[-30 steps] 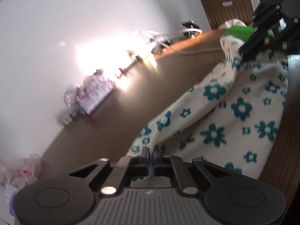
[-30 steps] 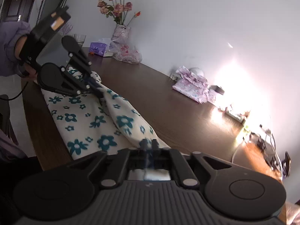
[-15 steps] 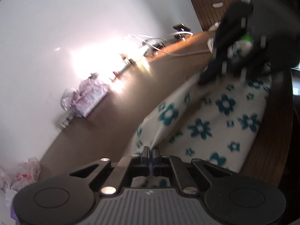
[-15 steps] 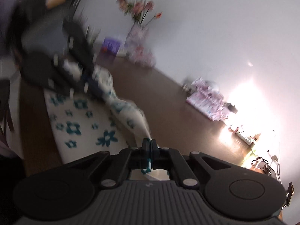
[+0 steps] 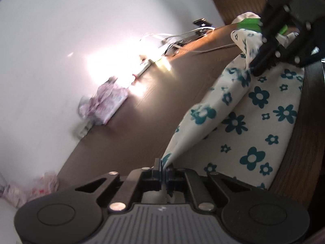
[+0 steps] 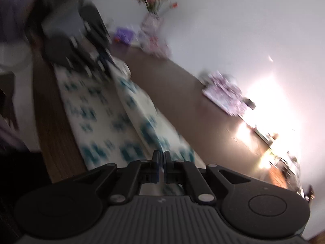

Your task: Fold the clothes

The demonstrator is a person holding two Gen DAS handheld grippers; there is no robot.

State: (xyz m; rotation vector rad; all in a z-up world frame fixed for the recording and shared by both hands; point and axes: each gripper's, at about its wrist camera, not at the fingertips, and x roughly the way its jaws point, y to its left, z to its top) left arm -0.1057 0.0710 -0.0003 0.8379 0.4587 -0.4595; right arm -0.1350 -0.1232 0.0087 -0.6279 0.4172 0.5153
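On the left, a corner of the floral cloth (image 5: pixel 254 122) is pinched in the left claw (image 5: pixel 163 167); on the right, another edge is nipped by the right claw (image 6: pixel 161 162). The raised edge is best kept taut — lowered evenly onto the layer spread on the desk (image 5: pixel 154 109) — corners matched.

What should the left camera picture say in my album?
Two grippers, left and right, lift the flowery cloth's edge off a wooden table.

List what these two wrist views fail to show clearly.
- Right wrist view: motion blur smears the cream cloth with teal flowers and the left gripper.
- Left wrist view: window glare washes out items along the white wall.
- Both: each gripper's body hides the pinched cloth edge.
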